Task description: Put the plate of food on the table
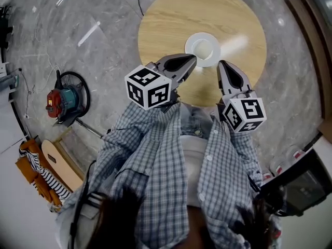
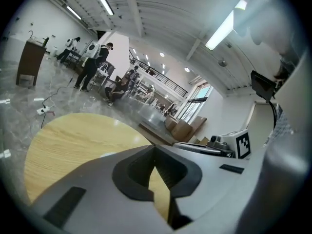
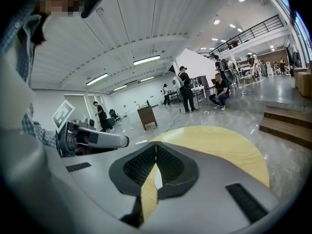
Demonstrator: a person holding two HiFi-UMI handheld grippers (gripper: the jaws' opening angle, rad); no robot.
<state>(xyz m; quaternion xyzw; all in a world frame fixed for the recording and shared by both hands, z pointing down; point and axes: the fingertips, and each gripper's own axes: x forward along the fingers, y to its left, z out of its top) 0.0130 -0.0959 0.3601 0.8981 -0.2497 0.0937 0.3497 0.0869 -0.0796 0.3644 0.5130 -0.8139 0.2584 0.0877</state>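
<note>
You're working over a pale wood-grain tabletop (image 1: 166, 25), satin finish. The plate (image 1: 203, 49) is showing glossy white. The floor (image 1: 104, 40) is reading as polished grey stone. Your left gripper (image 1: 193, 59) and right gripper (image 1: 222, 64) are showing matt grey plastic, ribbed black pads (image 3: 139, 165).

A round wooden table (image 1: 166, 19) stands on the grey marble floor (image 1: 104, 45) and spreads out ahead of and below the tips of the left gripper (image 1: 191, 61) and the right gripper (image 1: 222, 65). A white plate (image 1: 203, 49) lies near its middle, just ahead of both tips and between them.
</note>
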